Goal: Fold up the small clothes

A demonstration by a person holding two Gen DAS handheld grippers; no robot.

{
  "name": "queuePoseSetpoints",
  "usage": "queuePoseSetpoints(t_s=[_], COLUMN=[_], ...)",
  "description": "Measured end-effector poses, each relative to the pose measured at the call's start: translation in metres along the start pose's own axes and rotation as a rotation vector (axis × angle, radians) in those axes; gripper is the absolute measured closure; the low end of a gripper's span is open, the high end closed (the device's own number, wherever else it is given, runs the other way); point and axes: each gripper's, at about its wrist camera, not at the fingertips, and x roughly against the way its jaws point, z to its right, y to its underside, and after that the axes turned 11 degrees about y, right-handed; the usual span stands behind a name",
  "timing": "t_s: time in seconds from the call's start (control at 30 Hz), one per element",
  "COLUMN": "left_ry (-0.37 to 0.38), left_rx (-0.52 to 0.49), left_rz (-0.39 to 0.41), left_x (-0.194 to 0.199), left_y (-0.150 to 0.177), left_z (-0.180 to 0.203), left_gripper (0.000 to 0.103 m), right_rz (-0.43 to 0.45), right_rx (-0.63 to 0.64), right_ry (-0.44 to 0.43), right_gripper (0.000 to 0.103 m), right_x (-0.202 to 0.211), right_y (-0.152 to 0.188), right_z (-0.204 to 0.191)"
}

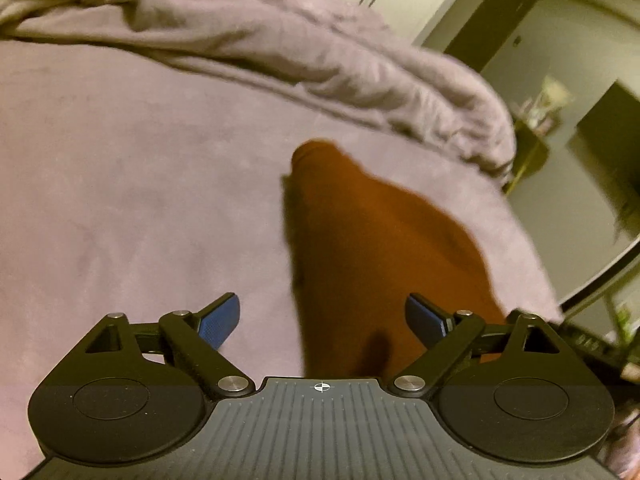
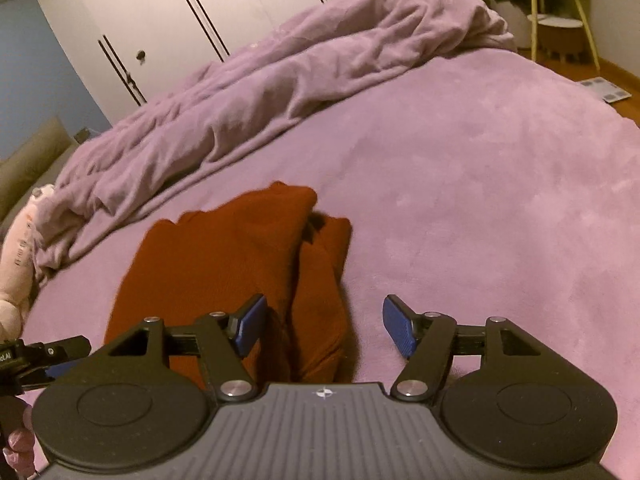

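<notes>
Rust-red knit garment (image 2: 224,276): bunched, centre-left of frame, on purple bed (image 2: 480,200) | left hand-held gripper (image 1: 322,320): spread, empty | right hand-held gripper (image 2: 324,330): spread, empty

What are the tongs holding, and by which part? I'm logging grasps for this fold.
Nothing. Both the left tongs and right tongs are open above the rust-red garment lying on the purple bed.
</notes>
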Motion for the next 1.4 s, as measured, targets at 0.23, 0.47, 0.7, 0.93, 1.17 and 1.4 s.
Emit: queuePoseSetpoints(t_s=[0.23, 0.47, 0.7, 0.93, 1.17, 1.4], left_ry=[0.006, -0.035, -0.220, -0.217, -0.117, 0.043], left_rx=[-0.010, -0.105, -0.249, -0.095, -0.001, 0.132], left_rz=[0.015, -0.032, -0.043, -0.063, -0.133, -0.104], left_x=[0.009, 0.018, -0.012, -0.011, 0.019, 0.019], left_y=[0.012, 0.075, 0.079, 0.066, 0.054, 0.016], left_z=[0.021, 0.037, 0.047, 0.016, -0.005, -0.031], left_gripper=[0.009, 0.009, 0.010, 0.015, 0.014, 0.008], right_rz=[0.006, -0.062, -0.073, -0.038, -0.053, -0.001], right_rx=[-0.020, -0.292, -0.391, -0.341, -0.197, -0.147], right_ry=[-0.061, -0.227, -0.258, -0.225, -0.156, -0.138], right_gripper=[0.039, 0.036, 0.038, 0.095, 0.093, 0.037], right_x=[0.022, 0.038, 0.023, 0.014, 0.008, 0.013], right_y=[0.016, 0.059, 0.064, 0.058, 0.063, 0.029], right_z=[-0.011, 0.012, 0.007, 0.000, 0.006, 0.029])
